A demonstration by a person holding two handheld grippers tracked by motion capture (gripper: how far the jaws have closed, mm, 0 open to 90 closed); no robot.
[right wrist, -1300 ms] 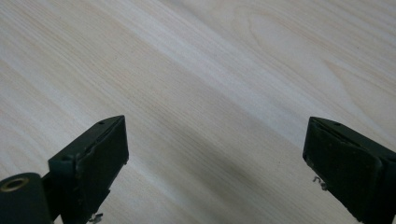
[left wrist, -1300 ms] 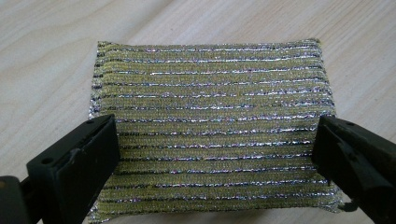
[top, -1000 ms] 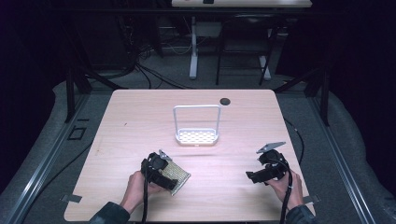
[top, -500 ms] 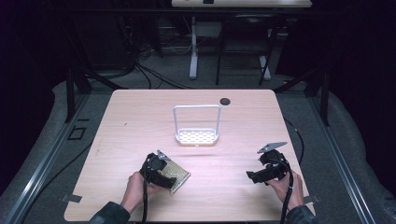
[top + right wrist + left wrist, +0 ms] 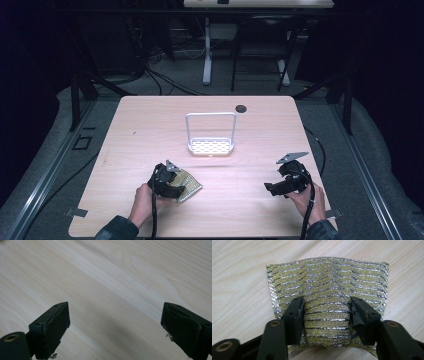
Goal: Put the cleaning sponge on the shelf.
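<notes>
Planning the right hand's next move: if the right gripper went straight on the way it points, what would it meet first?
Probably the bare table: the right gripper, jaws wide open, angles down at plain wood with nothing between.

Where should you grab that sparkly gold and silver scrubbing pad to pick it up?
Probably the near edge of the scrubbing pad, coming from the person's side. It lies flat and soft, so it bunches into a graspable ridge, as between the left tool jaws, which have just been closing on it.

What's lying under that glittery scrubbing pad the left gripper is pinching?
The pad lies on the bare wooden table, bunched between the left gripper whose jaws have just been closing. Anything beneath it is covered.
</notes>
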